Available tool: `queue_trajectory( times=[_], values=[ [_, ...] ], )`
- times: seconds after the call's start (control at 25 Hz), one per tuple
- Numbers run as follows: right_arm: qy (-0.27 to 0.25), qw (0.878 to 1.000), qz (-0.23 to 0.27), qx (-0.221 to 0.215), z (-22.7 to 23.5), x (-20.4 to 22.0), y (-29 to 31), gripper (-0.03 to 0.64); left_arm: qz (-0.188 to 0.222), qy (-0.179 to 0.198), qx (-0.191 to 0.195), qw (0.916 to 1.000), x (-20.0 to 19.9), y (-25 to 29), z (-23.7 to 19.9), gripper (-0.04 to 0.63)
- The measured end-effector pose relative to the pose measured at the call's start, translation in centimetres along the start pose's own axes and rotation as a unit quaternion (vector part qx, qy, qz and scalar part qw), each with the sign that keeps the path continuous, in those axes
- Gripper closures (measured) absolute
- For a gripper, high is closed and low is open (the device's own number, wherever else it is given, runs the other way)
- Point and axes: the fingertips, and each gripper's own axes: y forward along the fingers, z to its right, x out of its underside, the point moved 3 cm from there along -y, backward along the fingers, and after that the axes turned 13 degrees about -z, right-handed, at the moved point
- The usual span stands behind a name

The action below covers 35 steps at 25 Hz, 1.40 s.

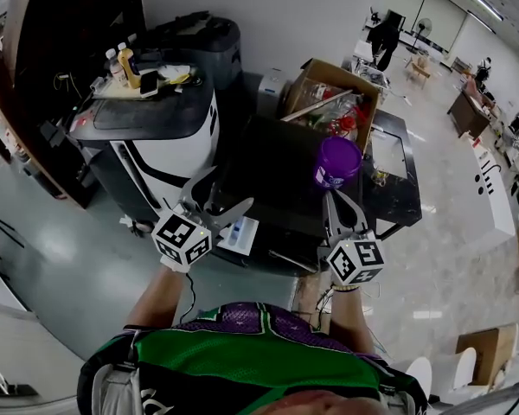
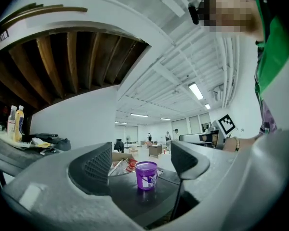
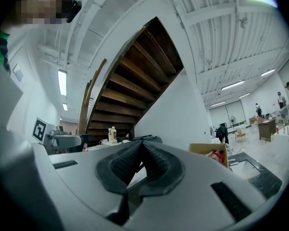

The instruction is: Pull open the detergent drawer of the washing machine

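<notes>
**Detergent drawer (image 1: 239,231) juts from the washing machine's (image 1: 277,171) front edge, near its left corner.**
Left gripper (image 2: 142,153) hovers just beside it, fingers spread and empty; right gripper's (image 3: 142,146) fingers are pressed together, holding nothing.

Both forearms (image 1: 169,290) reach forward side by side. The left gripper (image 1: 227,195) points roughly level, its jaws spread wide and gripping nothing. To its right, the right gripper (image 1: 341,204) also points level, its jaws pressed together and empty.
</notes>
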Motion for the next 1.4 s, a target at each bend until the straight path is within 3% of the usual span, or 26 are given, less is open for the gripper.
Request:
queue_trajectory(
  times=[0.04, 0.12, 0.16, 0.4, 0.84, 1.4],
  values=[
    [0.000, 1.000, 0.002, 0.000, -0.1, -0.1, 0.0, 0.615, 0.002, 0.003, -0.003, 1.0000, -0.1, 0.0, 0.0, 0.216],
    [-0.001, 1.000, 0.006, -0.001, -0.4, -0.2, 0.1, 0.615, 0.007, 0.006, -0.009, 0.9999, -0.3, -0.2, 0.0, 0.334],
    [-0.001, 1.000, 0.007, -0.001, -0.5, -0.3, 0.1, 0.615, 0.009, 0.005, -0.013, 0.9999, -0.4, -0.2, -0.1, 0.355],
    [-0.006, 1.000, 0.006, -0.002, -1.2, -0.5, 0.3, 0.615, 0.013, -0.004, -0.034, 0.9993, -0.8, -0.7, -0.8, 0.411],
    [-0.012, 1.000, 0.009, 0.003, -2.4, -0.5, 0.2, 0.615, 0.026, -0.004, -0.036, 0.9990, -1.4, -1.8, -0.7, 0.542],
    [-0.048, 0.998, 0.005, 0.028, -3.5, -0.6, 0.2, 0.615, 0.025, -0.013, -0.053, 0.9982, -0.8, -2.7, -1.7, 0.577]
  ],
)
